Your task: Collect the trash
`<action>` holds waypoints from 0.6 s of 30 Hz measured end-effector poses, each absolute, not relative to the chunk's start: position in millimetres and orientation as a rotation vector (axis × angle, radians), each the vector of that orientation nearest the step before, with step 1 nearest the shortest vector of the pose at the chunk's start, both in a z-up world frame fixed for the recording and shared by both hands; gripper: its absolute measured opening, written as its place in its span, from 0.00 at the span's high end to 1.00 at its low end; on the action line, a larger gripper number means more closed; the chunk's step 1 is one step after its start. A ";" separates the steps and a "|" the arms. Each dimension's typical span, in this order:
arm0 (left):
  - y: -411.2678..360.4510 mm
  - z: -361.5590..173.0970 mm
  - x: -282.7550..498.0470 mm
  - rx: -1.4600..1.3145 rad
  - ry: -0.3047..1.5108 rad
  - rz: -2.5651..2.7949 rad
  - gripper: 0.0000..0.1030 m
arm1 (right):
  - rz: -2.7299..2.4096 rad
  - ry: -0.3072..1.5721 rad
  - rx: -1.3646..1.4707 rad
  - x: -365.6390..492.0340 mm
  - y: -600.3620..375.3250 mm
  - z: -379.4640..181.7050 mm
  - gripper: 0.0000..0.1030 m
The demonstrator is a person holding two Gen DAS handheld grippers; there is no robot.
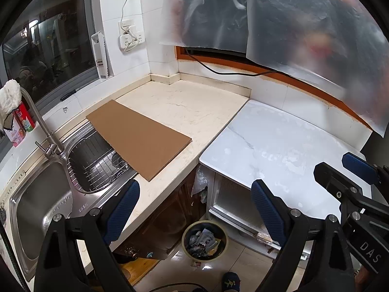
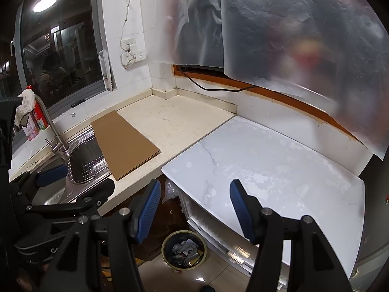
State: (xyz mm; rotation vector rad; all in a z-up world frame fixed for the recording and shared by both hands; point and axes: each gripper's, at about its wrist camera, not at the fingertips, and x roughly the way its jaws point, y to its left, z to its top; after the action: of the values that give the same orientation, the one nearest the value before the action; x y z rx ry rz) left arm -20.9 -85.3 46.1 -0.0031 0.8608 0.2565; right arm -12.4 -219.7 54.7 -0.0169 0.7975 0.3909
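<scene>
A round trash bin (image 1: 204, 241) stands on the floor below the counter, holding crumpled wrappers and scraps; it also shows in the right wrist view (image 2: 184, 248). My left gripper (image 1: 194, 209) is open and empty, held high above the bin and in front of the counter edge. My right gripper (image 2: 194, 209) is open and empty too, over the front edge of the white marble top (image 2: 279, 165). Each gripper shows at the edge of the other's view: the right one (image 1: 340, 168) and the left one (image 2: 80, 177). No loose trash shows on the counters.
A flat brown cardboard sheet (image 1: 138, 138) lies on the beige counter (image 1: 194, 107), overhanging the steel sink (image 1: 43, 199) and its wire basket (image 1: 97, 163). A faucet (image 1: 39, 119) with a rag stands at left. Translucent plastic sheeting (image 1: 291, 24) hangs over the back wall.
</scene>
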 end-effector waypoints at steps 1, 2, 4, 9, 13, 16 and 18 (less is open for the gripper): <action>-85.2 46.1 -20.8 -0.003 0.861 0.256 0.11 | 0.389 0.797 -0.017 -11.1 -220.2 54.8 0.42; -85.6 46.1 -20.1 -0.003 0.860 0.256 0.11 | 0.389 0.795 -0.017 -10.1 -220.6 54.9 0.42; -86.2 46.3 -16.9 -0.002 0.859 0.254 0.11 | 0.387 0.794 -0.016 -8.6 -222.6 54.7 0.42; -87.7 45.4 -12.0 -0.003 0.858 0.248 0.11 | 0.383 0.789 -0.017 -5.9 -225.0 54.8 0.42; -88.6 45.2 -11.4 -0.002 0.858 0.245 0.12 | 0.380 0.790 -0.016 -5.8 -225.2 54.3 0.42; -89.9 44.8 -11.2 0.000 0.857 0.246 0.12 | 0.378 0.790 -0.014 -5.7 -226.0 54.2 0.42; -89.8 44.2 -10.3 0.000 0.858 0.243 0.12 | 0.375 0.791 -0.012 -6.1 -226.6 54.2 0.42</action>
State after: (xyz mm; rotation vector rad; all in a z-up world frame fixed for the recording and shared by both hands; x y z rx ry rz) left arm -10.3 -89.8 44.2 -0.0003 0.8579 0.2427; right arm -6.1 -226.6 54.2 -0.0117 0.7905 0.3754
